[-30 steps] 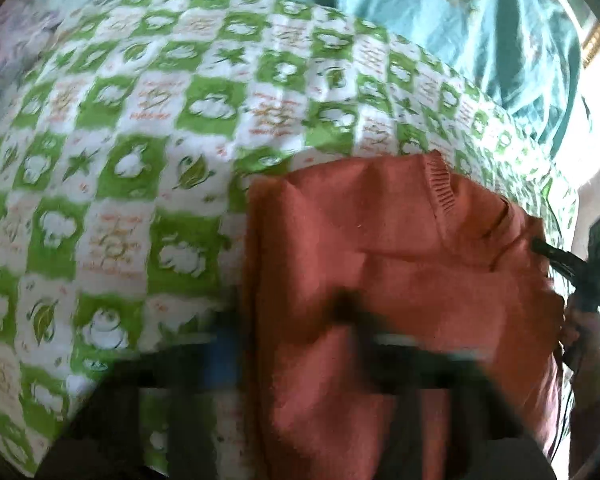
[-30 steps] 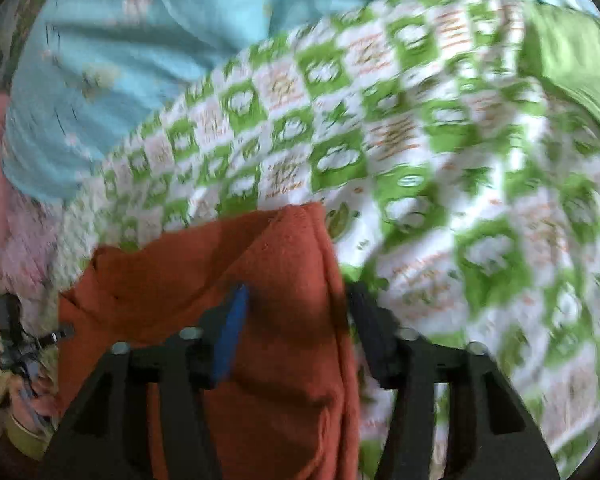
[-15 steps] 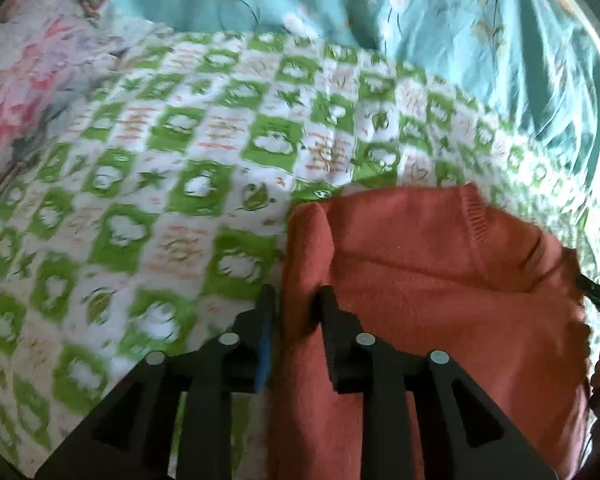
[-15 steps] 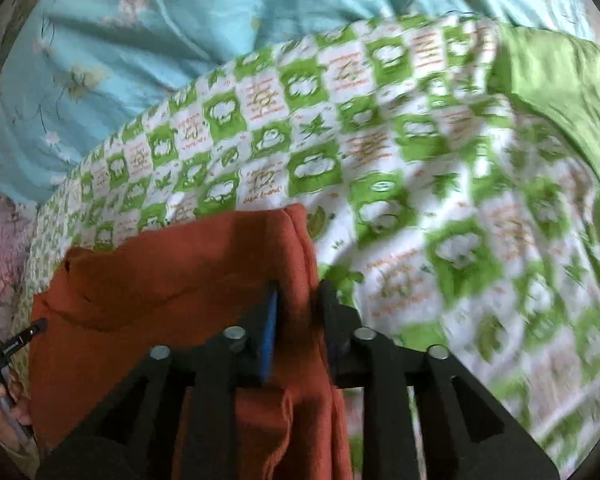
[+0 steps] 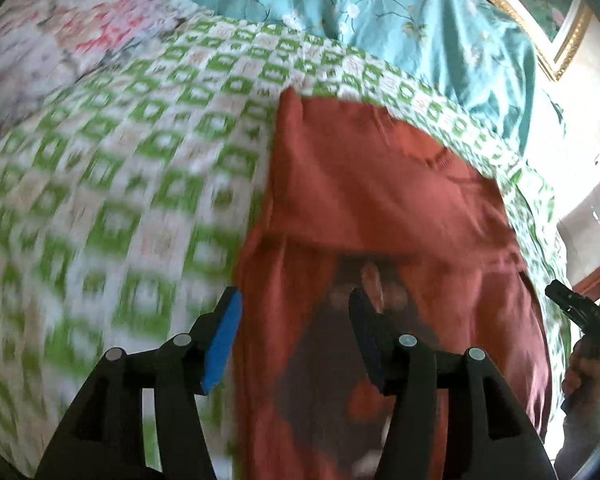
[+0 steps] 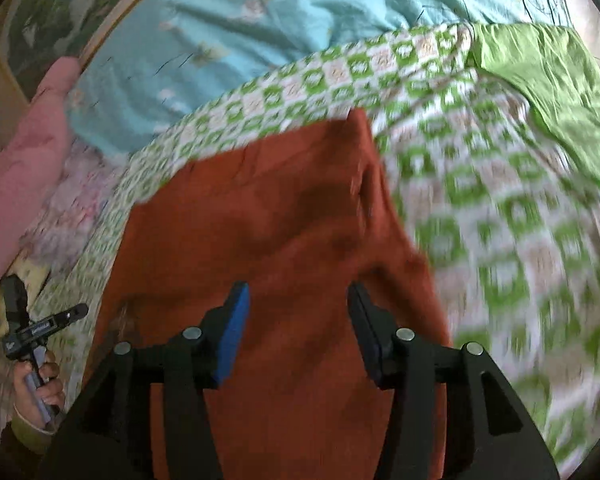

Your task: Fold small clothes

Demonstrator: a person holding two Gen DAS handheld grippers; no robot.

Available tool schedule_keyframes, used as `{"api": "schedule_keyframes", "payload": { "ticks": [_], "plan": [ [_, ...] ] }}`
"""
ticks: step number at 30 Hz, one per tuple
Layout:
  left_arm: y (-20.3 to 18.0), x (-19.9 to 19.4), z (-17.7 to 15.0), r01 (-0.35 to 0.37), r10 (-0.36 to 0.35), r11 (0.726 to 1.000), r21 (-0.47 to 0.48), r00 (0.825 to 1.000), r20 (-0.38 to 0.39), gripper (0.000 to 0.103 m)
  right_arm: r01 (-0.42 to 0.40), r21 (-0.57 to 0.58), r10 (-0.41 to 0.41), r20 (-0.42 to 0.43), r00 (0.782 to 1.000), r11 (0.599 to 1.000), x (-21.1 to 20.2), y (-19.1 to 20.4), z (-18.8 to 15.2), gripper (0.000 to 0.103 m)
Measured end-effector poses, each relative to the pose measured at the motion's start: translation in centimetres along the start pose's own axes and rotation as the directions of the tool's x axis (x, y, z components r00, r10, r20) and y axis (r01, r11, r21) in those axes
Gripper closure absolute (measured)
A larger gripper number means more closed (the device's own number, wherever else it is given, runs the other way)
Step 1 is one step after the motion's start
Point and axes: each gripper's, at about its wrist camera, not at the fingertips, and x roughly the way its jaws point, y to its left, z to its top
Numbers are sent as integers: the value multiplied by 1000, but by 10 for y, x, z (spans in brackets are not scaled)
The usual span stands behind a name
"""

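Note:
A rust-orange knitted sweater [image 5: 380, 200] [image 6: 260, 220] lies on a green-and-white checked sheet [image 5: 140, 160] [image 6: 480, 200], its far part doubled over the near part. My left gripper [image 5: 296, 300] hovers over the sweater's left side with its jaws opening. The cloth shows below the gap and the pads do not press on it. My right gripper [image 6: 298, 292] hangs over the right side, its jaws also opening and free of the cloth. Each gripper also shows in the other's view, hand-held at the sweater's edge: right gripper [image 5: 580, 308], left gripper [image 6: 40, 328]. Both views are motion-blurred.
A turquoise flowered quilt [image 5: 380, 8] [image 6: 220, 32] lies bunched behind the sheet. Pink floral bedding [image 5: 60, 40] is at the far left, a plain green cloth [image 6: 540, 80] at the far right, a pink cushion [image 6: 20, 160] at the left. A gilt frame [image 5: 560, 40] stands behind.
Half a second ago each gripper pinched a side edge of the sweater. Both have let go, their jaws stand wider, and they have drawn back toward the near end.

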Motion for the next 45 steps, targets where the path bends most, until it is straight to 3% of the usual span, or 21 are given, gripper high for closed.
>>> {"api": "schedule_keyframes", "payload": {
  "ticks": [11, 22, 27, 34, 40, 43, 45],
  "plan": [
    [7, -50, -90, 11, -11, 1000, 13, 999, -50, 46, -33, 8, 33, -28, 999, 999, -63, 5, -88, 48],
    [8, -63, -151, 34, -32, 999, 17, 992, -122, 46, -33, 35, 33, -18, 999, 999, -106, -15, -133, 48],
    [13, -64, -169, 102, -109, 993, -60, 984, -139, 46, -32, 69, 34, -33, 999, 997, -120, -32, -150, 48],
    [6, -62, -171, 146, -152, 988, -53, 977, -152, 47, -38, 137, 48, -68, 997, 990, -123, -53, -174, 48],
    [2, -59, -172, 180, -185, 983, -45, 970, -155, 49, -152, 173, 166, -67, 984, 973, -113, -58, -181, 48],
    [3, -56, -176, 211, -210, 977, -13, 964, -163, 49, -218, 155, 235, -100, 967, 964, -106, -53, -180, 53],
    [7, -54, -178, 229, -228, 973, -13, 961, -158, 49, -220, 145, 237, -115, 965, 965, -98, -52, -183, 64]
  ]
}}
